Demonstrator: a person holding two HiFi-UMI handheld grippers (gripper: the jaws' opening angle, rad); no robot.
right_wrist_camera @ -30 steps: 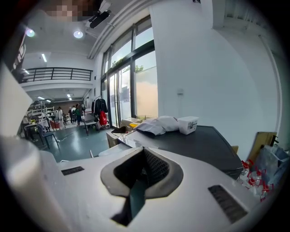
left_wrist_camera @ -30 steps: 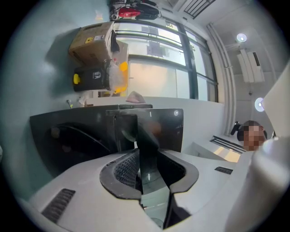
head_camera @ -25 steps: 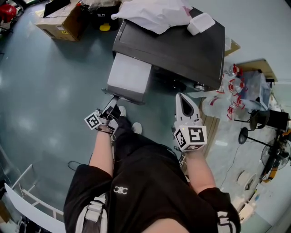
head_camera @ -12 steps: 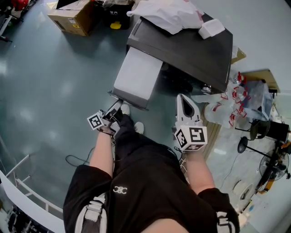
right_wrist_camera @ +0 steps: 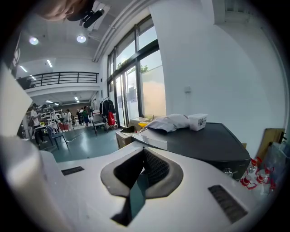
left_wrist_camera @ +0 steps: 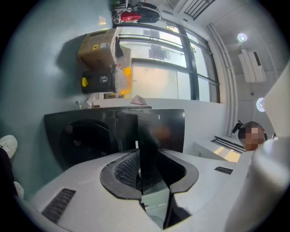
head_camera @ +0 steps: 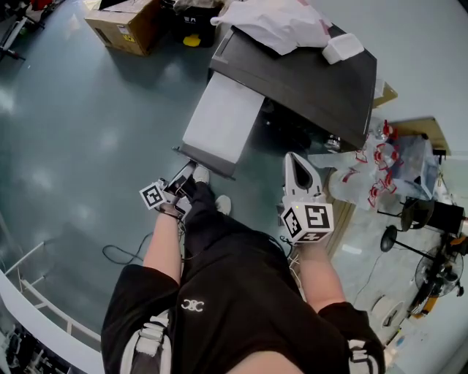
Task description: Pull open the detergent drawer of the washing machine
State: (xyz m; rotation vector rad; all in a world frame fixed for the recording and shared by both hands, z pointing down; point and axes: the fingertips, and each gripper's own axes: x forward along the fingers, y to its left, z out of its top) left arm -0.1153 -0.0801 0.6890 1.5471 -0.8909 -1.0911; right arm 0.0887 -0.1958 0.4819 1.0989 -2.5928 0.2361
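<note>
A dark grey washing machine (head_camera: pixel 307 80) stands ahead of me. Its white detergent drawer (head_camera: pixel 223 120) sticks far out toward me, ending in a dark front panel (head_camera: pixel 205 162). My left gripper (head_camera: pixel 183 179) is at that panel's near left end and is shut on it. In the left gripper view the dark panel (left_wrist_camera: pixel 149 136) stands edge-on between the pads of the left gripper (left_wrist_camera: pixel 147 156), with the machine's front (left_wrist_camera: pixel 81 140) behind. My right gripper (head_camera: pixel 296 162) hangs in the air to the drawer's right, shut and holding nothing. The right gripper (right_wrist_camera: pixel 144 152) points past the machine (right_wrist_camera: pixel 204 140).
A white cloth (head_camera: pixel 274 22) and a small white box (head_camera: pixel 342 47) lie on the machine's top. A cardboard box (head_camera: pixel 124 25) sits on the floor at the back left. Plastic bags (head_camera: pixel 380 153) and a fan stand (head_camera: pixel 409 212) crowd the right. A white rail (head_camera: pixel 44 307) runs at the lower left.
The drawer has slid further out of the machine, with my left gripper still shut on its front panel. The right gripper has hardly shifted.
</note>
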